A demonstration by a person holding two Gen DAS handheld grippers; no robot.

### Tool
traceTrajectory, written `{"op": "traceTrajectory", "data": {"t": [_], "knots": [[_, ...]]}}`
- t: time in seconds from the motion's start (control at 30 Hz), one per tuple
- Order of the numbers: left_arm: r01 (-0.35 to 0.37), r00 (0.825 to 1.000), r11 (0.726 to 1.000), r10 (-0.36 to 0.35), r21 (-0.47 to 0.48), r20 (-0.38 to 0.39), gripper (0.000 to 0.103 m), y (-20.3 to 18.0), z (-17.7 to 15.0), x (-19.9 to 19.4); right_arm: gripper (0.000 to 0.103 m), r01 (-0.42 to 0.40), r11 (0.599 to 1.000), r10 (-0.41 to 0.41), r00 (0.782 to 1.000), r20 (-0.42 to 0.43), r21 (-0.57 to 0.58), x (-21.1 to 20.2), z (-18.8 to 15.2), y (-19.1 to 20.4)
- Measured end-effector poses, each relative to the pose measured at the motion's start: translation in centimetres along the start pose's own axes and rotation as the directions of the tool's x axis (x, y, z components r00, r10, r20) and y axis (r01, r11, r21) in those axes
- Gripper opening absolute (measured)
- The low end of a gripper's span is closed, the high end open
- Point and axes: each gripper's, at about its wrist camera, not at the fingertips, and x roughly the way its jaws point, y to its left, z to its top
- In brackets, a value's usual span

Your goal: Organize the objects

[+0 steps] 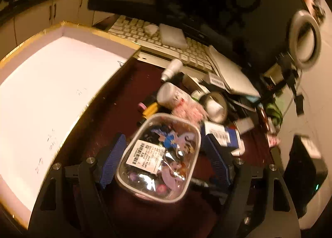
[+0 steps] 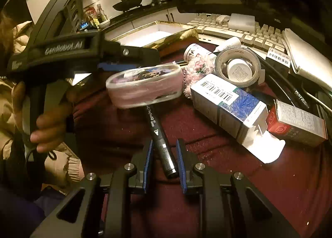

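Left wrist view: clear plastic container (image 1: pixel 157 159), filled with cartoon stickers and a barcode label, clamped between the blue pads of the left gripper (image 1: pixel 164 140). Jaws spread as wide as they go, one pad against each long side of the container. Container centred in the grip, its far end reaching past the fingertips toward a pink fluffy item (image 1: pixel 188 111). To the left, well apart, a large white-lined box (image 1: pixel 41 84) with a gold rim. Beyond it, a pale keyboard (image 1: pixel 132 30).

Right wrist view: same container raised clear of the dark red cloth (image 2: pixel 207 144) and tilted, blurred. Left gripper grasped at the handle by a person's hand (image 2: pixel 47 126).

Beneath the container, flat on the cloth, a black marker (image 2: pixel 159 134). Near end of the marker lying between the pads of the right gripper (image 2: pixel 165 146), far end passing under the raised container. Right jaws set narrow, hardly wider than the marker. Sliver of gap visible beside the left pad, so marker framed but not pinched.

To the right of the marker, apart from both grippers: blue-and-white carton (image 2: pixel 228 101), red carton (image 2: pixel 296 122) and, farther back, a silver tape roll (image 2: pixel 238 66) ringing a small white bottle.
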Motion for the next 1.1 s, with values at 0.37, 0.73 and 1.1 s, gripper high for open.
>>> {"op": "traceTrajectory", "data": {"t": [0.37,0.73,1.1], "knots": [[-0.18,0.983,0.969,0.182,0.171,-0.001,0.079,-3.1,-2.5,0.7,0.023,-0.015,1.0,0.015,1.0,0.016,0.01,0.3,0.1,-0.5],[-0.199,0.98,0.967,0.2,0.158,0.006,0.079,-2.9,-1.6,1.2,0.023,-0.001,1.0,0.001,1.0,0.02,0.006,0.7,0.4,-0.8],[-0.192,0.981,0.972,0.191,0.136,0.021,0.068,-2.0,-1.7,0.8,0.023,0.019,1.0,-0.019,0.999,0.026,-0.001,0.7,0.2,-0.4]]}}
